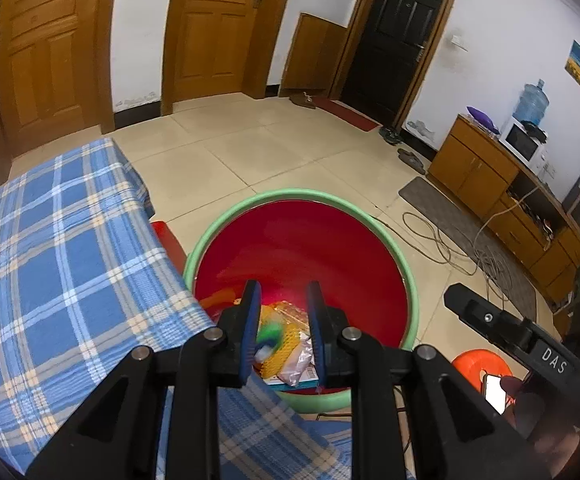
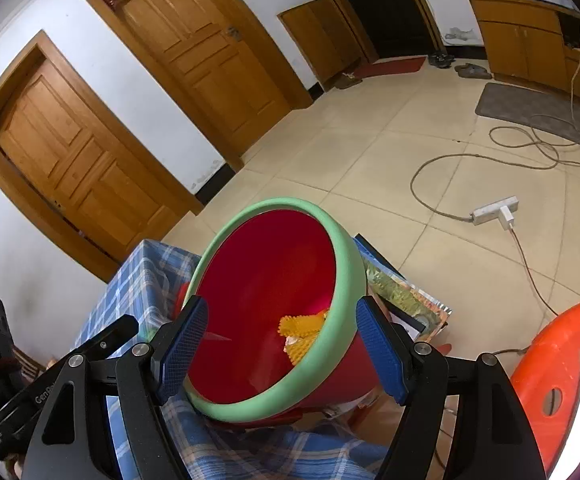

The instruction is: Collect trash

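Trash already lies at the bottom of the red bin [image 1: 301, 248] with the green rim [image 1: 226, 216]: a yellow foam net [image 1: 286, 340], a crumpled clear wrapper [image 1: 299, 364] and a small box edge beside it, heaped on the near side of the bin floor. The bin stands on the floor just right of the worktop [image 1: 50, 260] with its blue checked cloth, close enough, I judge, that things picked off the cloth need only a short carry over the edge. My left gripper [image 1: 284, 320] hangs above the bin mouth, pointing down into it, and its jaws stand narrow with a clear gap between the blue pads [image 1: 252, 320]; the net shows through that gap but lies below in the bin, so I take it that nothing is held. My right gripper [image 2: 282, 352] waits on the near side of the bin with its jaws wide, one pad [image 2: 182, 344] to the left of the rim and the other to the right, touching neither as far as I can tell, and it is empty. An orange stool [image 2: 557, 360] sits to the right, clear of the bin.
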Action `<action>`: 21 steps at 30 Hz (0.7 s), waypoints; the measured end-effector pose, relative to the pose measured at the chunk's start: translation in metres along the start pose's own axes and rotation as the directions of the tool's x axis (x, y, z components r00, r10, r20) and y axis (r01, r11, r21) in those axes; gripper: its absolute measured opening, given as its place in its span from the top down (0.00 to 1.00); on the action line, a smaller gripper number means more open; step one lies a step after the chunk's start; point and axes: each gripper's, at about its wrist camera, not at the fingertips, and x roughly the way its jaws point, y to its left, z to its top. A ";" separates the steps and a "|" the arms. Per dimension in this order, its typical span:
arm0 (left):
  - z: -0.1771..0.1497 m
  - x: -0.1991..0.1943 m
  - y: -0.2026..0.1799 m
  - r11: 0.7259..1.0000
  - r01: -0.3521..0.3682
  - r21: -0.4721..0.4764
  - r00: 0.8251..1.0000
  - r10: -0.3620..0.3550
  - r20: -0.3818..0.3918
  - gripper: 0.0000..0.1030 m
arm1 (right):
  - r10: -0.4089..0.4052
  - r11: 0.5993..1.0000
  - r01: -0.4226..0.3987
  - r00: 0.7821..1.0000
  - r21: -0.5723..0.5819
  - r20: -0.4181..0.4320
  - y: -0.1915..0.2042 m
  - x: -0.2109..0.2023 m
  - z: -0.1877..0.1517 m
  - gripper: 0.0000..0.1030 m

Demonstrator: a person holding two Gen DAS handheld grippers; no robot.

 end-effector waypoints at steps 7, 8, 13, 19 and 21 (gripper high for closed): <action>0.001 -0.007 -0.003 0.999 -0.030 0.017 0.999 0.030 0.014 0.62 | 0.006 1.000 -0.006 1.000 -0.002 -0.001 0.001 0.000 0.000 0.25; 0.000 -0.009 -0.001 0.999 -0.036 0.009 0.999 0.036 0.013 0.61 | 0.008 1.000 -0.008 1.000 -0.004 -0.001 0.002 0.000 0.000 0.25; -0.003 -0.024 0.008 0.996 -0.083 -0.017 0.996 0.083 0.026 0.55 | 0.022 1.000 -0.022 1.000 -0.020 -0.003 0.007 -0.003 -0.001 0.25; -0.012 -0.050 0.026 0.986 -0.146 -0.076 0.988 0.150 0.044 0.49 | 0.056 0.997 -0.057 0.998 -0.053 -0.013 0.023 -0.008 -0.007 0.25; -0.016 -0.060 0.033 0.980 -0.176 -0.095 0.982 0.181 0.050 0.46 | 0.070 0.995 -0.071 0.997 -0.070 -0.018 0.031 -0.010 -0.010 0.25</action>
